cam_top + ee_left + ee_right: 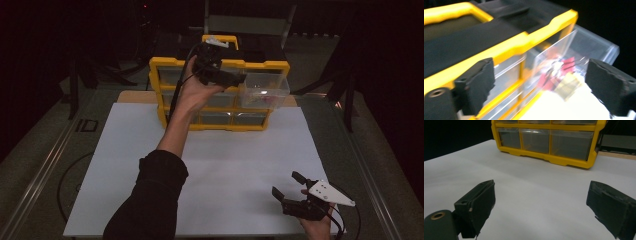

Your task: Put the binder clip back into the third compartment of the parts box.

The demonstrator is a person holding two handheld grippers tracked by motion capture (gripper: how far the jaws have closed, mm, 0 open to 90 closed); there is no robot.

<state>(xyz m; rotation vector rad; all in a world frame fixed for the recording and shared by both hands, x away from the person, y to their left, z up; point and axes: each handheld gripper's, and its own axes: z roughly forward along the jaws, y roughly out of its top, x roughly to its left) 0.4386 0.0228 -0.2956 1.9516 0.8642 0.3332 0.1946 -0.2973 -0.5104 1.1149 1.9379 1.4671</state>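
table [210, 165]: covered by a white sheet, bare across the middle and front.
cabinet [175, 67]: yellow frame, black top, rows of clear drawers, standing at the far edge of the sheet; likely the heaviest thing here, stiff, not apt to shift under a light pull.
drawer [272, 82]: top right of the cabinet, pulled out toward the person, otherwise in its slot; clear thin plastic, probably light, stiff but brittle, smooth and likely slippery under the pads.
drawer axis: long side running in and out of the cabinet, open mouth up, front wall facing the person.
hold point: best judged as the front wall or upper rim, pinched squarely; side walls likely to flex.
contents [559, 75]: small red, tan and shiny bits on the drawer floor, blurred, kind not clear; loose, likely to slide or spill on a tilt.
left gripper [239, 79]: raised beside the drawer at the cabinet top, jaws spread wide, nothing between them.
right gripper [287, 186]: low over the near right of the sheet, well apart from the cabinet, jaws spread, holding nothing.
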